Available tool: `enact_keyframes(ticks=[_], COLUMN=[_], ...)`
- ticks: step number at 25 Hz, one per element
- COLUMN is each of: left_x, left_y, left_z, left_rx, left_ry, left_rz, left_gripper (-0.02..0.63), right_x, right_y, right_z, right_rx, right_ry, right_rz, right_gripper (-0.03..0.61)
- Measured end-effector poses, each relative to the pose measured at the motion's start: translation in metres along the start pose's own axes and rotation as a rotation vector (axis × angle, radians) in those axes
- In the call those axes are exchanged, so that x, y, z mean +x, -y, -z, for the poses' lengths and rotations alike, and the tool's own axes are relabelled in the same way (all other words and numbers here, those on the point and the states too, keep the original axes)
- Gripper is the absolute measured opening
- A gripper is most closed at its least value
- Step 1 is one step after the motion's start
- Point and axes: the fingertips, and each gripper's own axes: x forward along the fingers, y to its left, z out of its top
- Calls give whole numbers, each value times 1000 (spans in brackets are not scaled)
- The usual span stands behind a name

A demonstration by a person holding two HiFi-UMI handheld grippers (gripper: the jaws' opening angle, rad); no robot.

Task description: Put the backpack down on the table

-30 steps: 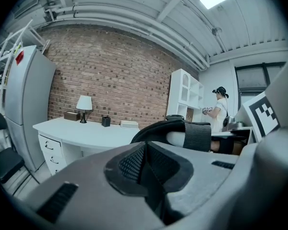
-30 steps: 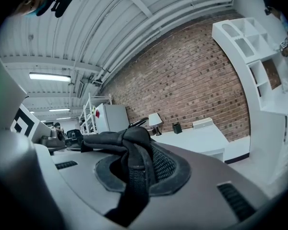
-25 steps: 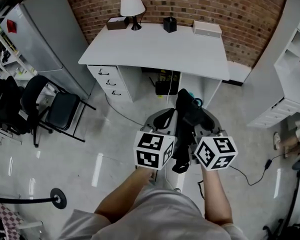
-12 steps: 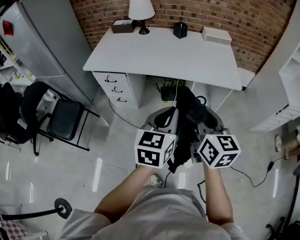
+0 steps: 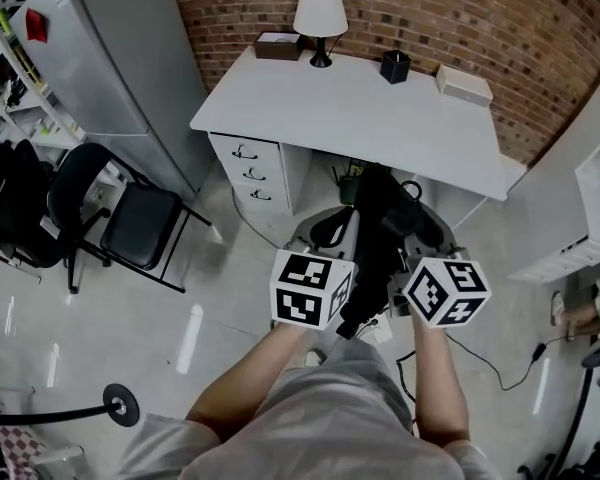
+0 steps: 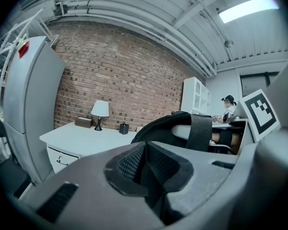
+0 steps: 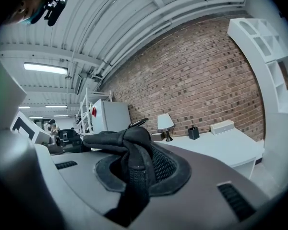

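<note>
Carrying step: holding backpack [image 5: 378, 230] slung between left gripper [image 5: 332, 236] and right gripper [image 5: 408, 240], fingers of both pinched shut on its straps, short of bench [image 5: 360, 108]; next, probably raising it over the edge, then lowering.

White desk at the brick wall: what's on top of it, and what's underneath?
On top: white-shaded lamp, brown box, small black container, white box. Underneath: a white drawer unit; the black backpack covers the rest.
</note>
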Motion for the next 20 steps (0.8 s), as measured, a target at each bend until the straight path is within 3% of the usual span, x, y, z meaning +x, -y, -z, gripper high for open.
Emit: enact_keyframes(ticks=[10,20], left_x=[24,93], left_y=[-30,-74], left_z=[-7,-28], left_rx=[22,30], left_ry=[-3,-8], left_rz=[-11,-48], left_gripper=[17,17], right_x=[44,116], right_y=[2,31], right_z=[-8,-23], right_rx=[-9,19], right_ry=[15,12], right_rz=[-35,-108], right_gripper=[58,58])
